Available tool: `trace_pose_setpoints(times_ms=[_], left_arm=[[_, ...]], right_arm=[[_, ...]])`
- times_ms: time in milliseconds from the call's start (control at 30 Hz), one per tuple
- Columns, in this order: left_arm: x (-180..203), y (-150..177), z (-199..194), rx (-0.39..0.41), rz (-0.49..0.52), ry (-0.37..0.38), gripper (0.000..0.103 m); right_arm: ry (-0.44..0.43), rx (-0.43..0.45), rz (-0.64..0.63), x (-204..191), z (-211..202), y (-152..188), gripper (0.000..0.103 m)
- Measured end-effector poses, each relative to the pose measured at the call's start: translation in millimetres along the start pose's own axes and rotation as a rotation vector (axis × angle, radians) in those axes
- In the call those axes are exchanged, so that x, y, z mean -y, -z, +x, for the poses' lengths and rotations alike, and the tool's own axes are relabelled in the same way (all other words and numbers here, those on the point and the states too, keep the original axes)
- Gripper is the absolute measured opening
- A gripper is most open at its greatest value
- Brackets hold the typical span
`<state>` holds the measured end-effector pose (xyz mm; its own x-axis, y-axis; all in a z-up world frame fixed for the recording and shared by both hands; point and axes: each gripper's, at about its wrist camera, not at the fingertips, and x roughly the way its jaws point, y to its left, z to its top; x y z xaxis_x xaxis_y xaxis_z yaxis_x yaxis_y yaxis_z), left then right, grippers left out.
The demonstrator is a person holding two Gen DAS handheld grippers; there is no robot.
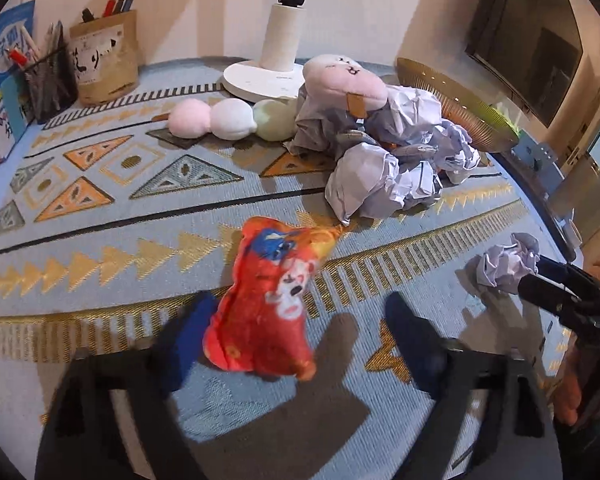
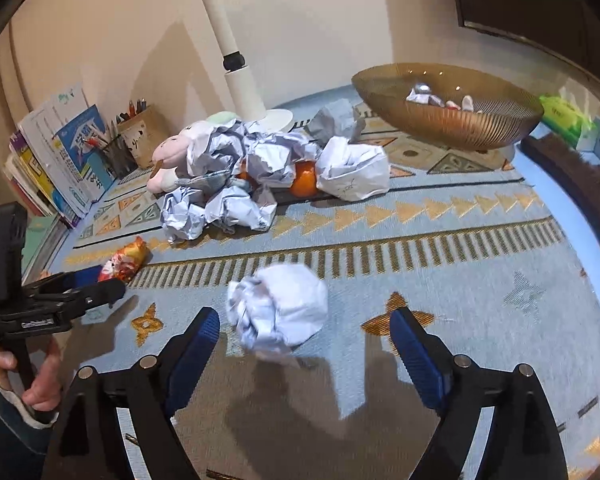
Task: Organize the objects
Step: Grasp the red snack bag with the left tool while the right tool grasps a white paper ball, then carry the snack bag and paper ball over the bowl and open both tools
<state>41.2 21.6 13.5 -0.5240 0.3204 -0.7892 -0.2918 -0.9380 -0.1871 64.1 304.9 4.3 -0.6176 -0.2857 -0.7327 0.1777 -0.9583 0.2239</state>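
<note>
Objects lie scattered over a patterned blue tablecloth (image 2: 440, 216). The left gripper (image 1: 296, 332) tilts steeply down, its blue pads spread apart; a red snack bag (image 1: 266, 300) sits between them, close against the left pad, and whether that pad touches it cannot be told through the blur. In the right wrist view a hand (image 2: 28, 376) grasps this gripper's black handle at the left edge, a pale cuff at the wrist.

The right gripper (image 2: 304, 340) also slants down toward the cloth with its jaws wide. A crumpled paper ball (image 2: 278, 310) sits between the fingers, nearer the left one, clear of both pads, its shadow on the cloth below it.

Farther back, a heap of crumpled paper (image 2: 228, 176) is piled against a pink plush toy (image 2: 168, 164) and an orange (image 2: 304, 182). Beside the heap in the left wrist view lie three soft round balls (image 1: 230, 120) in a row, near the white lamp base (image 1: 262, 80). A ribbed amber bowl (image 2: 452, 120) stands at the back right with a few small things inside. Pen holders (image 1: 104, 60) and books (image 2: 60, 156) line the left wall.
</note>
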Motion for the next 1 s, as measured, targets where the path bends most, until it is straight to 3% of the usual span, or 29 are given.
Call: trace_pose_setpoints(times_ms=[33,100,167,233,300,333,533,667,833,1000], left_arm=[[0.0,0.4,-0.1,0.007,0.005,-0.024,0.056],[-1.1,0.8,-1.4,0.019,0.009,-0.056,0.036],[-5.3,1.1,-4.4,0.027,-0.011,-0.038,0.032],[-5.6,1.5,-9.0,0.042,-0.016,-0.037,0.03],[-3.9,0.7,-14.1,0.054,-0.014,-0.033,0.029],[-1.2,-0.9,-19.2,0.065,-0.015,-0.028,0.029],[33.0,-29.7,-64.8,0.18,0.026,0.038,0.029],[71.2,-66.1,-80.2,0.246,0.075,0.083,0.029],[133.3,-146.7,-60.2,0.258,0.093,0.132,0.029],[182.7,-212.6,-6.2,0.21,0.076,0.175,0.029]], right_arm=[[-0.002,-0.003,-0.006,-3.3,1.4,-0.1,0.086],[0.034,-0.003,-0.026,-11.0,6.1,-1.5,0.086],[0.05,-0.005,-0.036,-14.1,11.2,-2.9,0.086],[0.056,0.002,-0.035,-17.4,15.0,-3.9,0.085],[0.083,-0.007,-0.056,-21.7,19.1,-4.0,0.055],[0.085,-0.006,-0.073,-23.3,18.9,-3.6,0.047],[0.106,0.09,-0.059,-10.1,-17.6,-15.5,0.046],[0.153,0.208,-0.019,19.2,-66.2,-51.8,0.047],[0.176,0.321,0.111,71.7,-106.6,-113.0,0.047],[0.189,0.375,0.256,126.0,-102.7,-174.3,0.048]])
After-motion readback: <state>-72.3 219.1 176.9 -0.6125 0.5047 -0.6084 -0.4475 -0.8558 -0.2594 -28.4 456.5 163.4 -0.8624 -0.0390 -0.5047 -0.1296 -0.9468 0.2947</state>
